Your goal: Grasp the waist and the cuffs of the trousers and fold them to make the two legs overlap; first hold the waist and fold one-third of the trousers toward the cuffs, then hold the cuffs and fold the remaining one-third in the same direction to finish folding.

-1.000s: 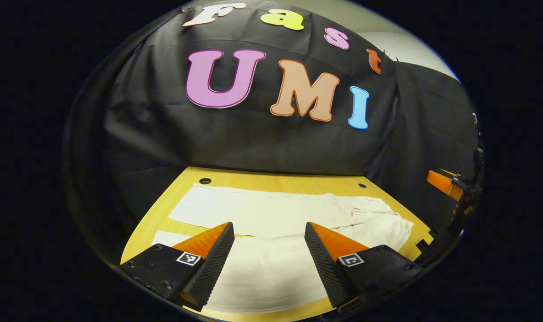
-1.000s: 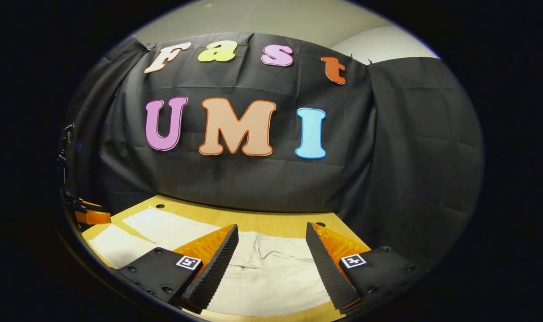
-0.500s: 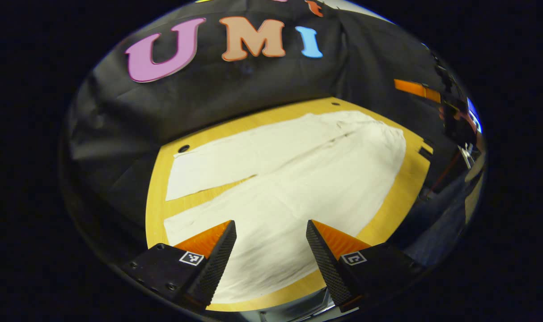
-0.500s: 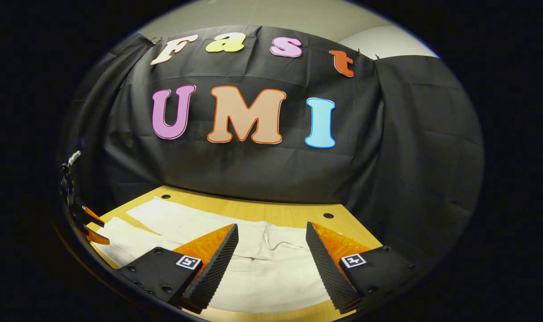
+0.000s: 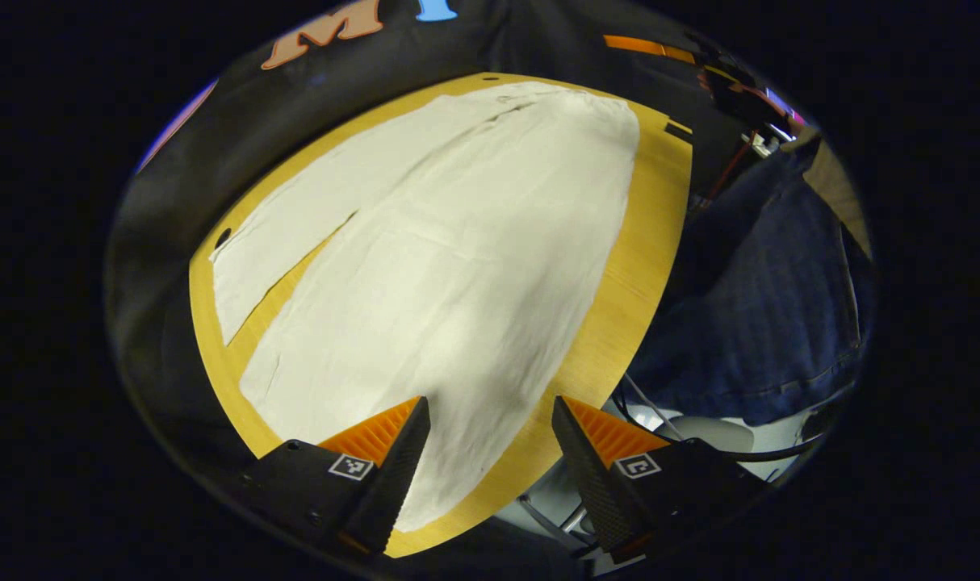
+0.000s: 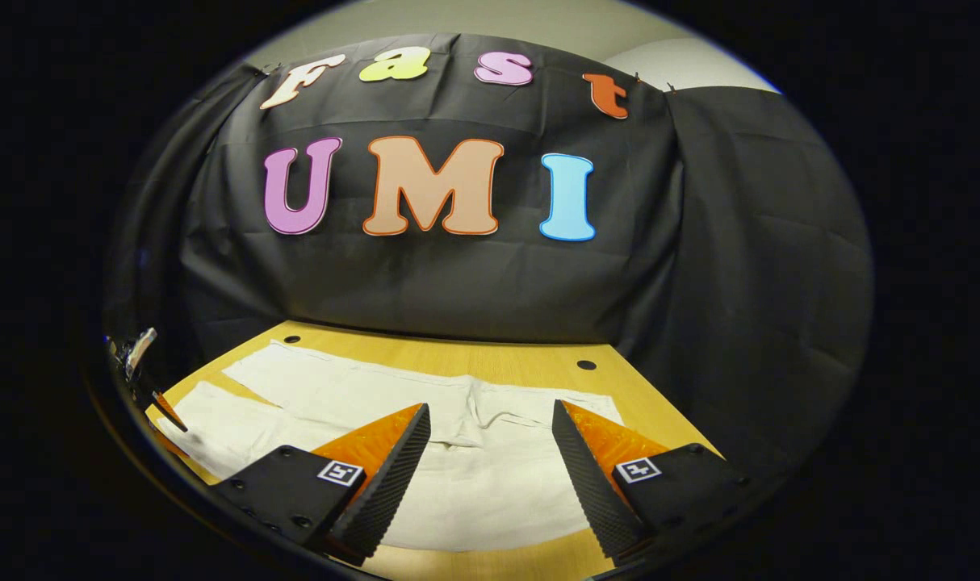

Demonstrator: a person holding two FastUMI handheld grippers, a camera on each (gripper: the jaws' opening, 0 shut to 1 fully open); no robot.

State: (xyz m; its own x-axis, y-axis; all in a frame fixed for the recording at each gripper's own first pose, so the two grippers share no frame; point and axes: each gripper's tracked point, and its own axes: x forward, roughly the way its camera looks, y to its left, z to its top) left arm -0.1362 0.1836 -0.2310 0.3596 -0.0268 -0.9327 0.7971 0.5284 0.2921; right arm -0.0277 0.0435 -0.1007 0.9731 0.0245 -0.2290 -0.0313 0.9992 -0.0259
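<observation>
The trousers are spread flat on the wooden table, pale and unfolded, with the two legs lying apart and a narrow wedge of bare wood seen between them toward the cuffs. In the left gripper view the garment is seen lengthwise, the cuffs at the left end of the table and the waist at the far end, close to the table's edge. In the right gripper view the trousers are seen across the table, with the waist lying beyond and between the fingers and the legs running off to the left.

The left gripper is held above the near leg at the table's front edge; its jaws are spread wide and nothing is held between them. The right gripper is held above the waist region, jaws likewise spread wide and empty; whether either gripper touches the cloth cannot be told.

A small round hole is seen in the tabletop behind the waist. At the right of the left gripper view, a person's dark blue clothing is seen beside the table.
</observation>
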